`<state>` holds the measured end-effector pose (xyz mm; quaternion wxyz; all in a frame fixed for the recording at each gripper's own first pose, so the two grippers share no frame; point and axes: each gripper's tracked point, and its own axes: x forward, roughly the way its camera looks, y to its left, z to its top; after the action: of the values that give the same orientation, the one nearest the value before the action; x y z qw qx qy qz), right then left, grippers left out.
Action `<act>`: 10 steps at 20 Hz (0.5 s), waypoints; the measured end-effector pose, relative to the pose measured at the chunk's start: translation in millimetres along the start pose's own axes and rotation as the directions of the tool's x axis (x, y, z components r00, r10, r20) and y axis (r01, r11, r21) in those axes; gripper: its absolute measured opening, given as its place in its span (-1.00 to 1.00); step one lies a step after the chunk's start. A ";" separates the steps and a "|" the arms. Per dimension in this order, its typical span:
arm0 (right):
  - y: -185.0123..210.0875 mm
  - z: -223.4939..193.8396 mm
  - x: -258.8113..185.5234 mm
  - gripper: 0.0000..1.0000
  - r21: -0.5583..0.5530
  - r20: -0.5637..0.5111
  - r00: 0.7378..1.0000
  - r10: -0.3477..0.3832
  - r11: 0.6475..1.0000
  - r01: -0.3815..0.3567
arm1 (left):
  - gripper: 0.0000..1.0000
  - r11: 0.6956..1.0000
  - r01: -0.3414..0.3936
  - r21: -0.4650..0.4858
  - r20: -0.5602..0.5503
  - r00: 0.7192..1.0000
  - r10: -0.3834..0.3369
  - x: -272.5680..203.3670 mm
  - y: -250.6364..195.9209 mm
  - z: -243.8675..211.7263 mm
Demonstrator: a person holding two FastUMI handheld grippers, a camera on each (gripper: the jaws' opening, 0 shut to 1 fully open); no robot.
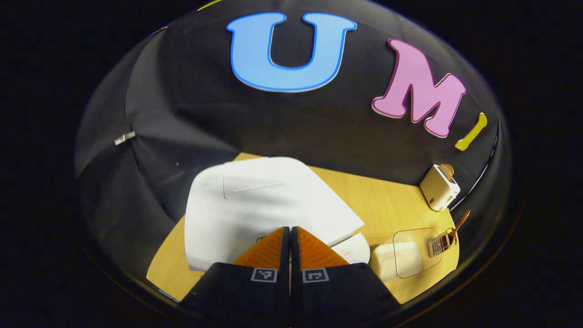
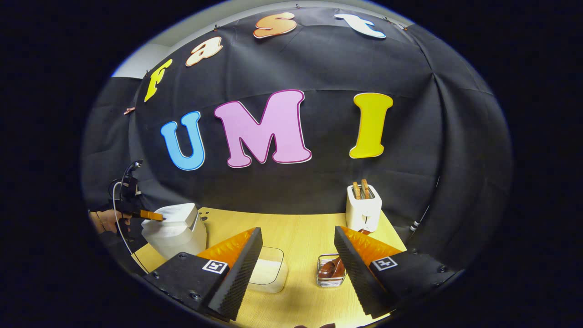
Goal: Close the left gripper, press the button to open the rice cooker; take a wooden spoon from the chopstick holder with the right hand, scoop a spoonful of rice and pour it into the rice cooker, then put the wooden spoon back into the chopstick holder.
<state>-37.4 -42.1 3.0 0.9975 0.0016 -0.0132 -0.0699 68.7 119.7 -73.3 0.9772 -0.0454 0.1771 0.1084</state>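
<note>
While upright in its chopstick holder (image 1: pixel 441 243) — wooden spoon (image 1: pixel 460 224) tilts.

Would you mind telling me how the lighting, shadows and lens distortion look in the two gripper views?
Left gripper view: soft grey shadow bands fall across the white rice cooker, and the fisheye bends the table edge. Right gripper view: the table is evenly lit, the toaster sharp, and the right gripper's near fingers loom large.

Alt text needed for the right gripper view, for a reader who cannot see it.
The right gripper, fingers wide open, hovers over a wooden table toward a wire chopstick holder with a wooden spoon and a clear rice container. At far left, the left gripper touches the white rice cooker; a toaster stands behind.
</note>
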 end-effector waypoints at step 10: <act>-5.9 0.0 0.8 0.96 0.014 0.001 1.000 0.006 1.000 -0.006 | -0.89 0.968 -0.183 0.174 0.405 0.909 0.100 -40.4 14.6 107.9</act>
<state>-37.4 -48.1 3.1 0.9976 0.0085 -0.0139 -0.0666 64.7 139.7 41.0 0.9815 0.0927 -0.0091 0.1670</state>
